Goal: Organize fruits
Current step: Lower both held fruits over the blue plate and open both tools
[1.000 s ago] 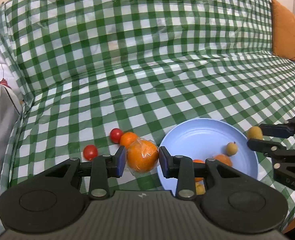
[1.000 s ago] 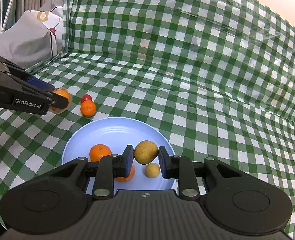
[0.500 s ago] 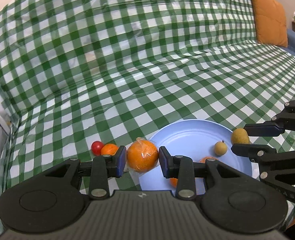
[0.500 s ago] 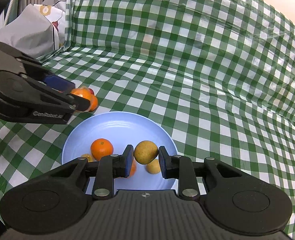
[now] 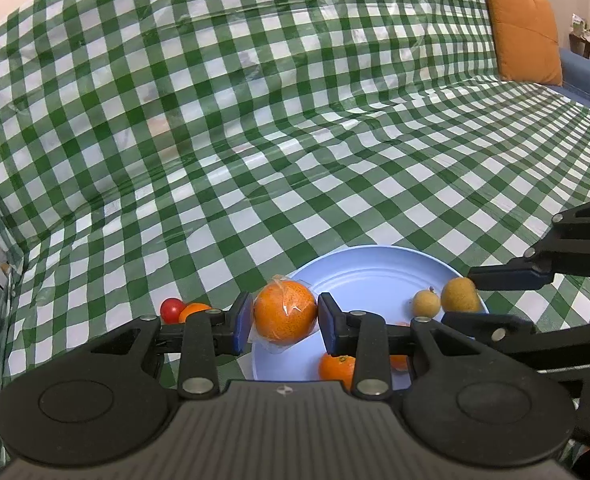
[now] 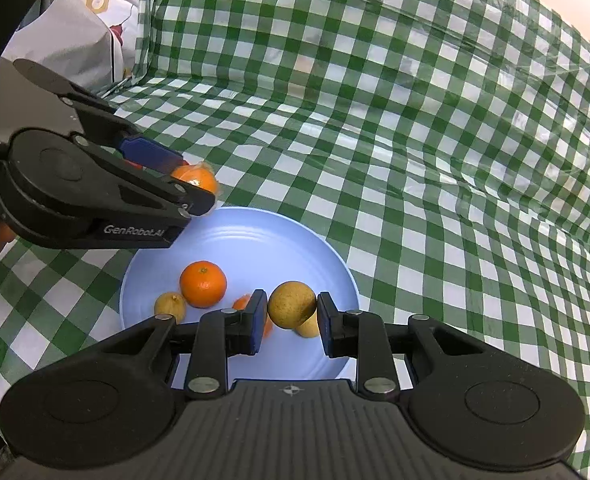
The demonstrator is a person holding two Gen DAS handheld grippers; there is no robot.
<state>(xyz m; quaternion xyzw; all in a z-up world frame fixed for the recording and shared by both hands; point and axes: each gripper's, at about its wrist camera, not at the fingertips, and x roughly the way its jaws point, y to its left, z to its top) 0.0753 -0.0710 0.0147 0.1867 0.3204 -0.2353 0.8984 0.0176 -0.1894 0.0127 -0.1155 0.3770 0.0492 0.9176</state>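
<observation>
My left gripper (image 5: 285,322) pinches a plastic-wrapped orange (image 5: 285,311) above the near rim of the blue plate (image 5: 359,276). My right gripper (image 6: 291,316) clamps a yellow-green fruit (image 6: 292,304) over the same plate — a tangerine (image 6: 203,283) and a small yellow fruit (image 6: 170,306) lie on it. A cherry tomato (image 5: 171,308) sits on the green checked cloth (image 5: 255,140) — just beside the plate

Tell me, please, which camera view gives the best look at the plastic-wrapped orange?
The left wrist view: the wrapped orange sits centred and close between the left gripper fingers, wrap visible, above the blue plate rim. In the right wrist view, those fingers hide most of it; only its top shows.
</observation>
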